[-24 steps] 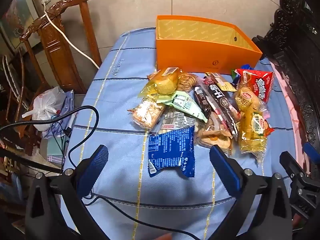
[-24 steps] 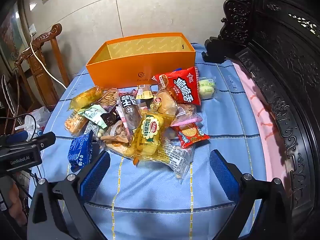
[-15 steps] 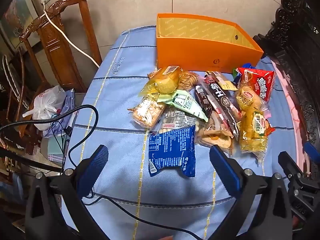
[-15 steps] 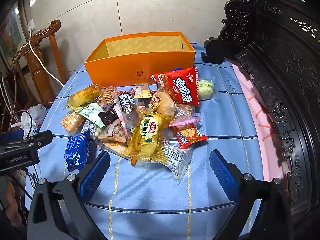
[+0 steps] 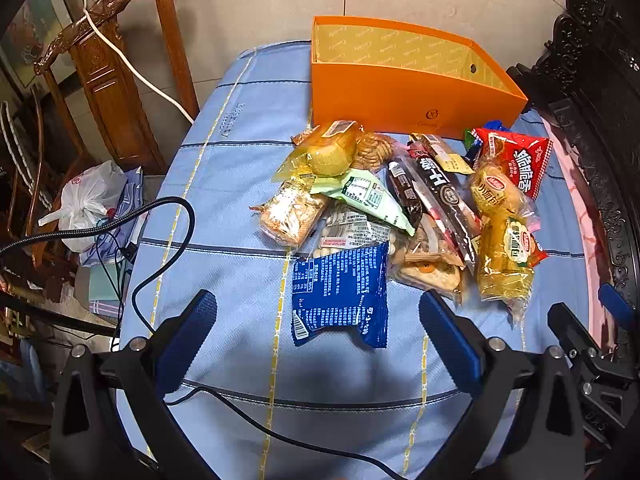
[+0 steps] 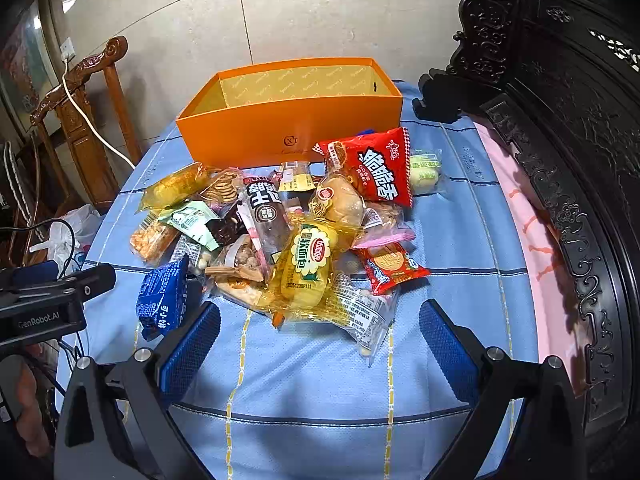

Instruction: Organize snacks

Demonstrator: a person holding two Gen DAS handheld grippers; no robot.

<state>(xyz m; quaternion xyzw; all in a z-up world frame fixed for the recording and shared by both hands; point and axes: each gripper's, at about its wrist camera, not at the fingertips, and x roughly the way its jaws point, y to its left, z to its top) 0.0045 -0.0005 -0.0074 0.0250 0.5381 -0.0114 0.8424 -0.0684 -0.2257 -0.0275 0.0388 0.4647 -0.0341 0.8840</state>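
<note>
At the bottom of the left wrist view the left gripper (image 5: 318, 334) has its jaws spread wide and clamped on nothing, hovering over the blue striped table (image 5: 224, 200). A black cable (image 5: 160, 264) loops across the cloth at lower left. Just past the jaws, at centre frame, lies a blue snack packet (image 5: 340, 292), flat on the cloth at the near edge of the snack pile (image 5: 392, 208). In the right wrist view the right gripper (image 6: 320, 340) is likewise wide apart and empty at the bottom of the frame, with a yellow bread packet (image 6: 308, 268) just beyond it in the middle, lying on top of other wrappers. A red biscuit packet (image 6: 390, 266) sits to its right, and a red chip bag (image 6: 370, 170) lies further up, near the box. Behind the pile, in the upper middle of both frames, stands an open orange box (image 6: 288, 136), nothing visible inside. A carved wooden chair (image 5: 112, 80) stands at upper left, off the table.
</note>
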